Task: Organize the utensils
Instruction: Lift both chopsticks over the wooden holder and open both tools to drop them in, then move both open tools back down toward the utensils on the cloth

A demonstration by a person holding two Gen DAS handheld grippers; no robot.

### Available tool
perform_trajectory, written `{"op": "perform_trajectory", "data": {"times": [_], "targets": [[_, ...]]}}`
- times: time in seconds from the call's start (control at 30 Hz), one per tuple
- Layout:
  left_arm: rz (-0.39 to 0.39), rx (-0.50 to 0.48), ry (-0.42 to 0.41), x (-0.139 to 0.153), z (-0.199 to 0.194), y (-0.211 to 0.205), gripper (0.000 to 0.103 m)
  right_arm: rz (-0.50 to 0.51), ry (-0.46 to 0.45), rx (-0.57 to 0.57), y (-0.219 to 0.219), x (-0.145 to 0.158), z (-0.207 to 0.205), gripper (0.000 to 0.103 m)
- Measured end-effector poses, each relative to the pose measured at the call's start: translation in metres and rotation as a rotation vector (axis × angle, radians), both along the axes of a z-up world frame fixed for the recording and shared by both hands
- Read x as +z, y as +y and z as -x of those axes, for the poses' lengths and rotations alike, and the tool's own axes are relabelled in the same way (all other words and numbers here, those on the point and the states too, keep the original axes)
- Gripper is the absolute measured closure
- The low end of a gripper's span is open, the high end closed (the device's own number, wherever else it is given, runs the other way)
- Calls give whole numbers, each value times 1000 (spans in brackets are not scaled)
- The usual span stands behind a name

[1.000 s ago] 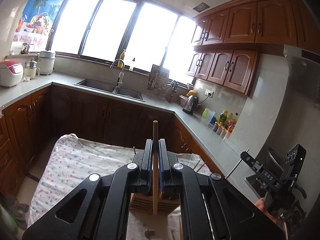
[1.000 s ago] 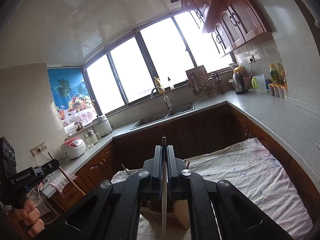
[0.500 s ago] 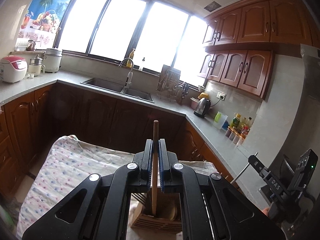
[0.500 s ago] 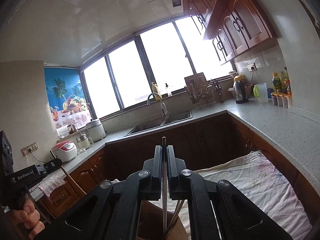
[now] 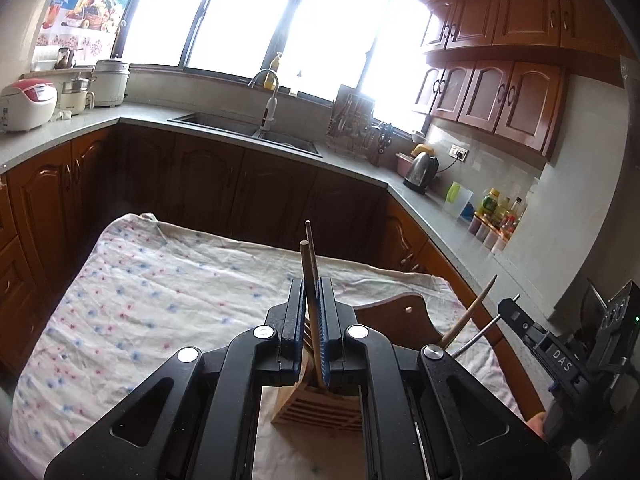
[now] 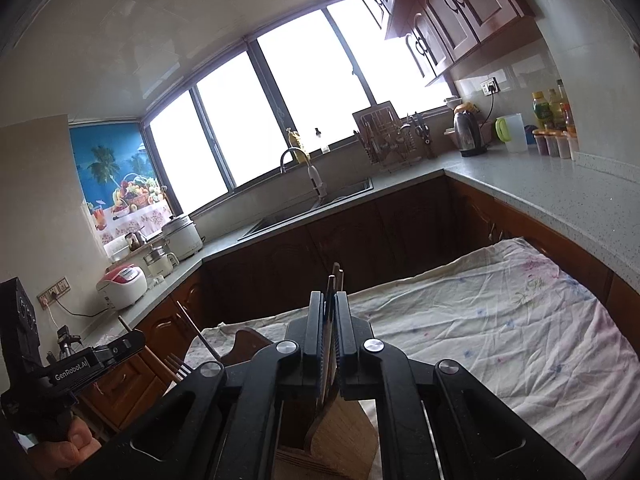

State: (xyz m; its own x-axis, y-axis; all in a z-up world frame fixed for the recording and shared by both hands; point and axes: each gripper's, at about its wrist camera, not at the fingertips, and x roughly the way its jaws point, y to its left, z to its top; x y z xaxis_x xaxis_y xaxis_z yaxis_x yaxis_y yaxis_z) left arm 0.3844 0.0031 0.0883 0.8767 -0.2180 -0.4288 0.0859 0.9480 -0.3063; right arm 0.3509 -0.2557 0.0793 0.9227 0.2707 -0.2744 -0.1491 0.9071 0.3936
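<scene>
In the left wrist view, our left gripper (image 5: 311,312) is clamped on 2 wooden chopsticks (image 5: 310,264), their lower ends inside the wooden utensil holder (image 5: 320,406) on the floral cloth (image 5: 160,292). In the right wrist view, our right gripper (image 6: 331,328) pinches a thin metal utensil handle (image 6: 334,276) above that holder.

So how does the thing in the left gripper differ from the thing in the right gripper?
The stick in the left gripper is brown round wood and rises well above the fingers; the utensil in the right gripper is dark, thinner and barely clears them. Both are clamped roughly upright over the wooden holder.
</scene>
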Motion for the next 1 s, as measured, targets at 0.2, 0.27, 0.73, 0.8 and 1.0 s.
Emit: {"op": "perform_trajectory", "data": {"times": [0.2,0.27,0.73,0.8,1.0], "targets": [[-9,-9,7,2,-1,-1,97,9,43,21,2,-5,-4,98],[-7,-8,9,2,-2,-1,97,11,48,23,2,-4,-5,98],[16,32,30,2,5,14,51,-76,33,18,-15,1,5,22],[19,41,40,1,10,16,39,-83,7,1,-20,5,13,12],[14,66,48,-3,35,23,16,-97,8,9,-27,8,31,1]]}}
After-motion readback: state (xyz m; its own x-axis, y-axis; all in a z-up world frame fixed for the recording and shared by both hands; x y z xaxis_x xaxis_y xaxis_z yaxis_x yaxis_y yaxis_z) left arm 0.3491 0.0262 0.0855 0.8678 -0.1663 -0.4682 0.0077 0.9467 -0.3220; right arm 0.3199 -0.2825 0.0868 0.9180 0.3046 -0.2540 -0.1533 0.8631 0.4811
